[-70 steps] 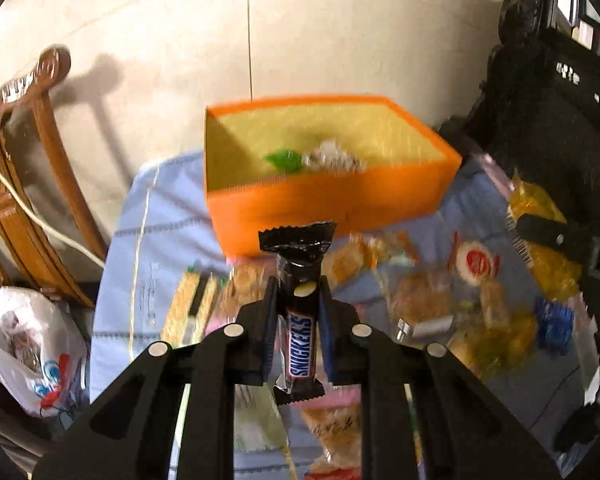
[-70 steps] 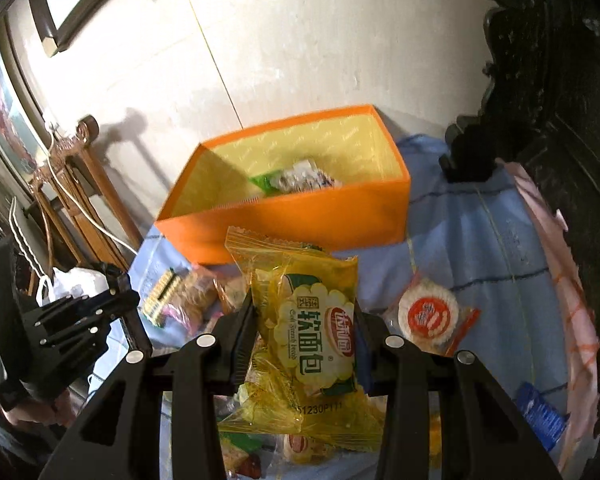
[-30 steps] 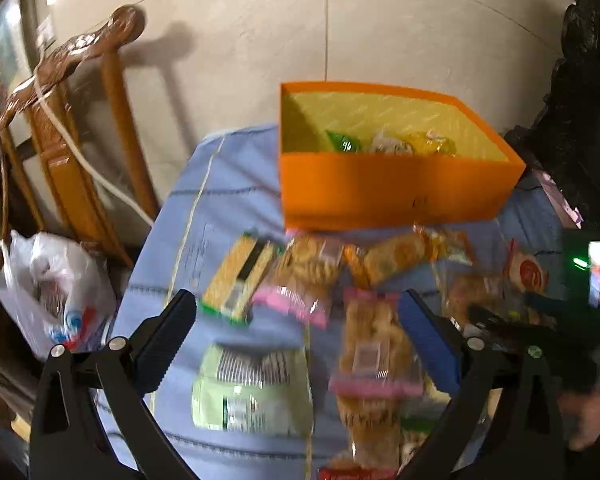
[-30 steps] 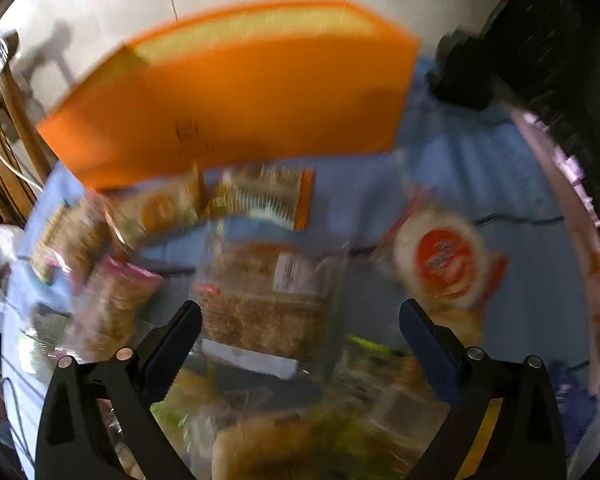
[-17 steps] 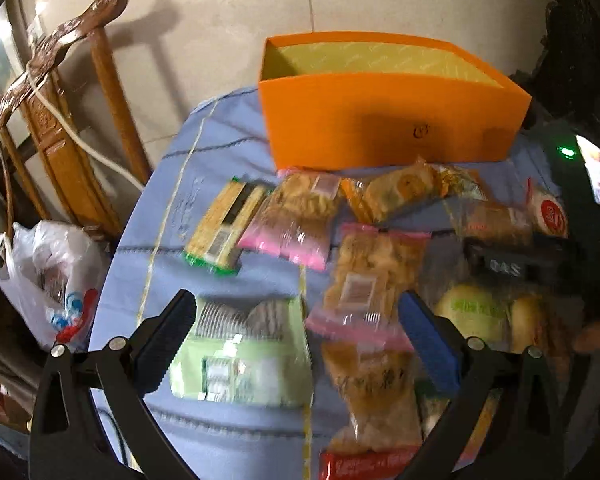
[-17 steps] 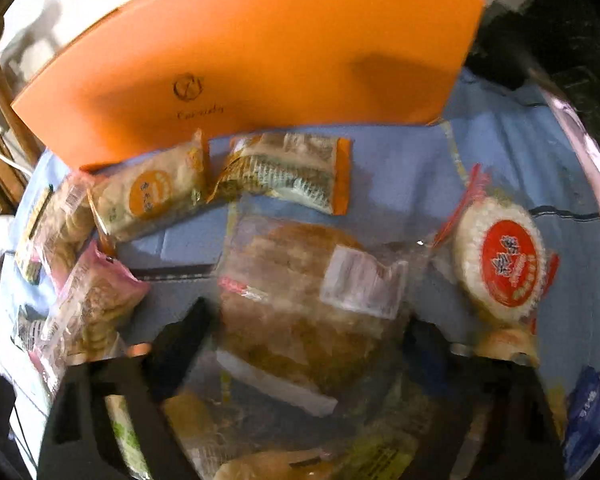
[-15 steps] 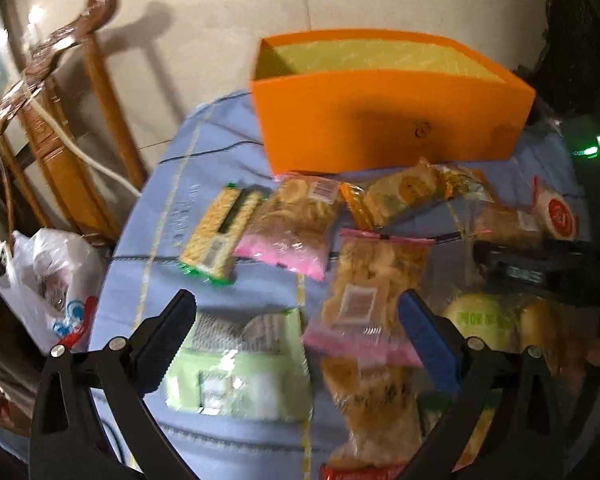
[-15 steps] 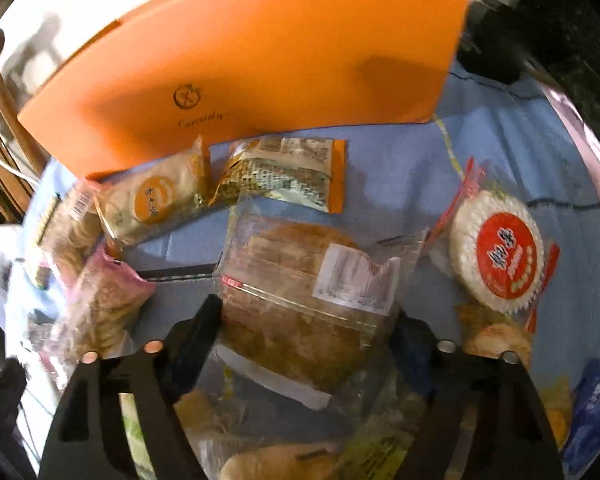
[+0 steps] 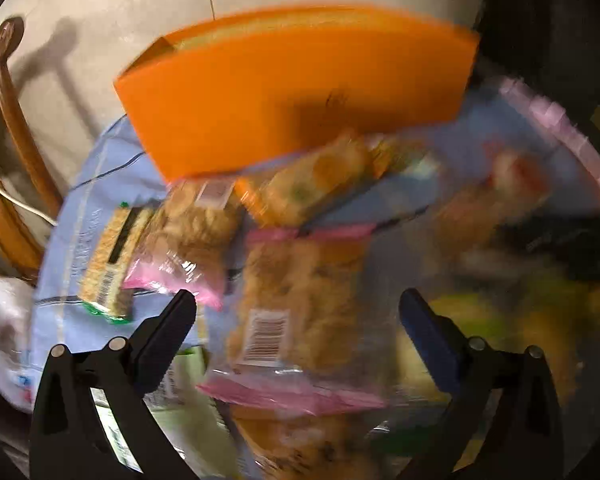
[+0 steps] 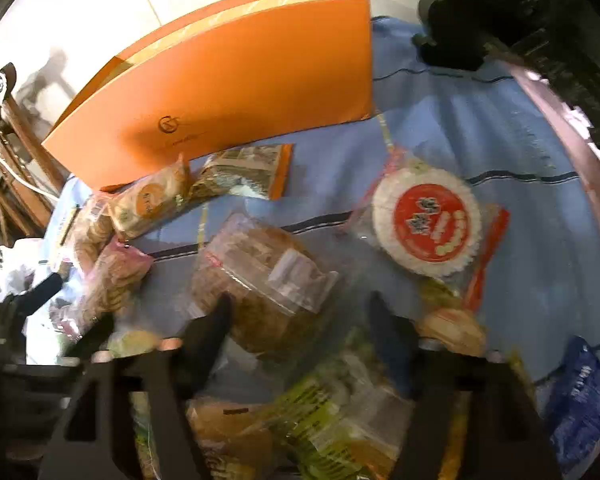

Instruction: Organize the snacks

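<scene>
Your left gripper [image 9: 298,320] hangs over the snacks with its fingers [image 9: 168,332] spread wide. Nothing is held between them. Right under the gap lies a clear bag of brown cookies with pink ends [image 9: 300,304]. This view is blurry, so small things are hard to tell.

Your right gripper [image 10: 300,320] is over the pile too. Its fingers [image 10: 212,332] are opening, one on each side of a clear bag of brown bread [image 10: 260,280]. They do not squeeze the bag. It lies on the table.

A little farther, to the right of that bag, sits a round white cake with a red label [image 10: 426,224]. To the left lie a small pale bun packet with an orange dot [image 10: 148,204] and a packet with an orange end [image 10: 248,172], side by side.

All the snacks rest on the table's blue cloth [image 10: 480,128].

At the back stands the big orange box [image 10: 228,84]. The two small packets lie just in front of its wall. Left of the table you can see a brown wooden chair [image 9: 16,128].
</scene>
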A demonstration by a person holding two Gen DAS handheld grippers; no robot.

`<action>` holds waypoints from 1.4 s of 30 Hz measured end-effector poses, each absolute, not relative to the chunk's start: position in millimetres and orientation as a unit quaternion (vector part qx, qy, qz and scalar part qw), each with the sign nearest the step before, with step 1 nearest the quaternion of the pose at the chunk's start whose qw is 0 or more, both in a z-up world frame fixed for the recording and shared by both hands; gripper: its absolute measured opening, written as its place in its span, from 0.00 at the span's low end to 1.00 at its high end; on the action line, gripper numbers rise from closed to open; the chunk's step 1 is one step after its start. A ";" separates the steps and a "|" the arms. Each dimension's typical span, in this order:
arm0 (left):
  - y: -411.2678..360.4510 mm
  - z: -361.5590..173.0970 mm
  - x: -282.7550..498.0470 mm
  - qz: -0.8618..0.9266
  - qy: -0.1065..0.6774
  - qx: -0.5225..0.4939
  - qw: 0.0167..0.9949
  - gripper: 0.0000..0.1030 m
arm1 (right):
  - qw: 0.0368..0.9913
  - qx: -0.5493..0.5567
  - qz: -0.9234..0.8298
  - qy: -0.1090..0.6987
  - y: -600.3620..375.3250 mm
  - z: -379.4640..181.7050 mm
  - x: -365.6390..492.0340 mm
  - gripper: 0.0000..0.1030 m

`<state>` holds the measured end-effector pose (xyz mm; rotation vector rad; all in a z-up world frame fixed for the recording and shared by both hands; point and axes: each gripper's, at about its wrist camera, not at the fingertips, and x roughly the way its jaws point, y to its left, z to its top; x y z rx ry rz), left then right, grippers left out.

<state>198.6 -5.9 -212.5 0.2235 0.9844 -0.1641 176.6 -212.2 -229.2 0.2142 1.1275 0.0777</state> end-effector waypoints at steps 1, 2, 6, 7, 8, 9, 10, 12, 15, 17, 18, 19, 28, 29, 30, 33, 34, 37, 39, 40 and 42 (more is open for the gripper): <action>2.8 -218.6 203.6 -0.075 0.482 0.078 0.869 0.96 | 0.840 0.106 0.035 0.531 -213.1 -227.8 176.9 0.91; 10.6 -222.5 206.8 -0.082 0.496 0.048 0.863 0.96 | 0.841 0.101 0.029 0.531 -213.7 -228.6 177.8 0.95; 12.4 -225.1 207.5 -0.103 0.508 0.040 0.854 0.65 | 0.838 0.076 0.026 0.540 -198.3 -231.4 183.0 0.97; 8.1 -223.7 204.4 -0.105 0.508 0.048 0.854 0.62 | 0.837 0.076 0.026 0.541 -195.0 -232.3 184.6 0.97; 3.6 -222.8 200.3 -0.110 0.503 0.056 0.855 0.59 | 0.837 0.077 0.024 0.542 -192.2 -233.4 187.0 0.97; 4.0 -222.5 198.7 -0.112 0.503 0.054 0.855 0.58 | 0.837 0.081 0.016 0.541 -190.0 -234.7 190.0 0.97; 5.3 -222.1 197.9 -0.110 0.506 0.049 0.854 0.56 | 0.834 0.081 0.006 0.545 -188.1 -237.1 193.5 0.97; 6.1 -219.3 194.4 -0.105 0.508 0.054 0.853 0.52 | 0.820 0.079 0.001 0.567 -183.5 -244.2 202.6 0.97; 5.0 -215.0 185.1 -0.092 0.490 0.090 0.862 0.50 | 0.815 0.074 -0.017 0.574 -176.9 -248.7 212.5 0.97; 11.1 -212.4 178.7 -0.090 0.497 0.072 0.860 0.48 | 0.812 0.056 -0.038 0.580 -168.4 -253.1 219.8 0.97; 17.0 -210.2 175.0 -0.091 0.501 0.051 0.859 0.48 | 0.812 0.054 -0.043 0.580 -165.6 -255.4 222.4 0.97; 20.6 -207.5 171.7 -0.089 0.501 0.038 0.860 0.48 | 0.810 0.058 -0.049 0.581 -163.9 -259.0 224.7 0.97; 48.5 -181.0 151.1 -0.079 0.489 0.007 0.869 0.48 | 0.839 0.083 -0.067 0.534 -158.1 -253.5 205.4 0.73; 49.6 -179.8 152.2 -0.077 0.488 0.004 0.869 0.48 | 0.839 0.085 -0.065 0.533 -160.2 -252.6 201.8 0.72; 50.5 -178.7 154.7 -0.075 0.488 0.004 0.870 0.48 | 0.843 0.087 -0.062 0.528 -163.7 -250.4 196.3 0.70; 54.0 -176.3 158.4 -0.076 0.487 0.007 0.870 0.48 | 0.848 0.083 -0.053 0.521 -167.0 -247.6 185.5 0.68; 54.0 -176.0 158.7 -0.076 0.488 0.008 0.870 0.48 | 0.848 0.087 -0.051 0.521 -170.1 -246.5 182.8 0.68; 51.8 -174.0 158.9 -0.080 0.490 0.009 0.868 0.48 | 0.851 0.104 -0.041 0.513 -180.0 -239.0 174.4 0.64; 48.5 -173.0 158.7 -0.084 0.491 0.013 0.867 0.48 | 0.860 0.097 -0.036 0.500 -181.9 -229.1 170.6 0.50; 46.2 -173.6 159.5 -0.084 0.491 0.017 0.867 0.48 | 0.863 0.100 -0.029 0.495 -182.9 -224.3 169.0 0.48; 42.9 -174.9 160.7 -0.090 0.494 0.017 0.864 0.48 | 0.863 0.090 -0.024 0.497 -183.7 -221.5 169.4 0.47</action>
